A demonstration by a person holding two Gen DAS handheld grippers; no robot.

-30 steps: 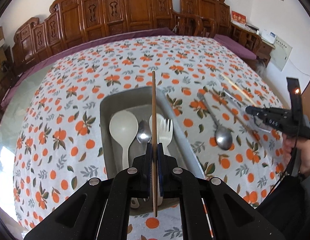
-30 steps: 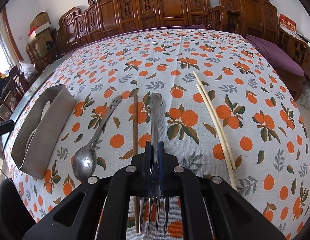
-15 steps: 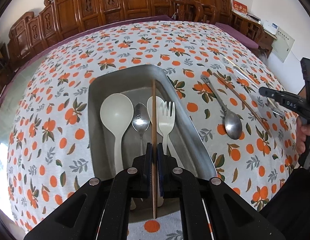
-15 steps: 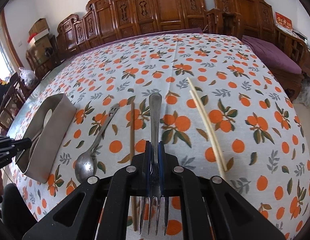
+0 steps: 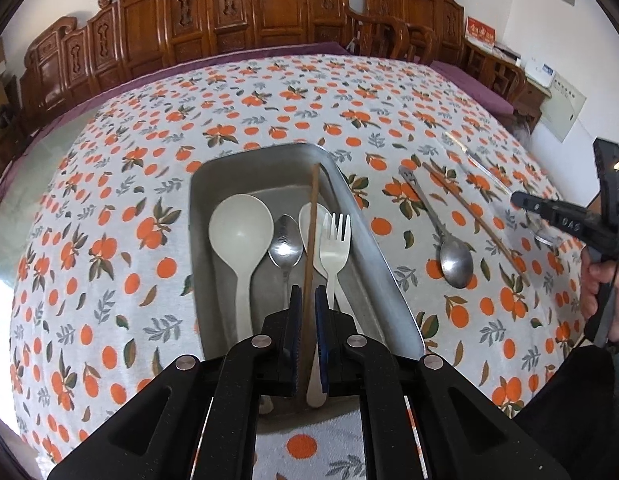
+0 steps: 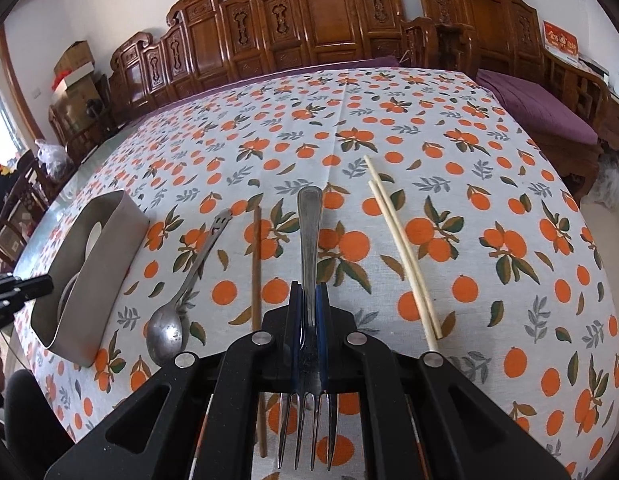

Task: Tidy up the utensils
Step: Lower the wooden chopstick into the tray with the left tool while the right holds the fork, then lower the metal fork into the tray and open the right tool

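My left gripper (image 5: 308, 300) is open over the metal tray (image 5: 373, 248), its pads a little apart from the brown chopstick (image 5: 312, 216) lying in the tray between them. The tray also holds a white ladle (image 5: 239, 232), a metal spoon (image 5: 285, 244) and a white plastic fork (image 5: 335, 240). My right gripper (image 6: 308, 300) is shut on a metal fork (image 6: 309, 232), handle forward, above the cloth. On the cloth lie a metal spoon (image 6: 181, 284), a brown chopstick (image 6: 256, 268) and two pale chopsticks (image 6: 401, 248).
The table has an orange-print cloth (image 6: 469, 184). The tray (image 6: 89, 268) stands at the left in the right wrist view. Carved wooden chairs (image 5: 269, 12) line the far edge. The right gripper (image 5: 565, 220) shows at the right of the left wrist view.
My left gripper lowered into the tray and its jaws parted, letting go of the brown chopstick. My right gripper lifted slightly with the metal fork.
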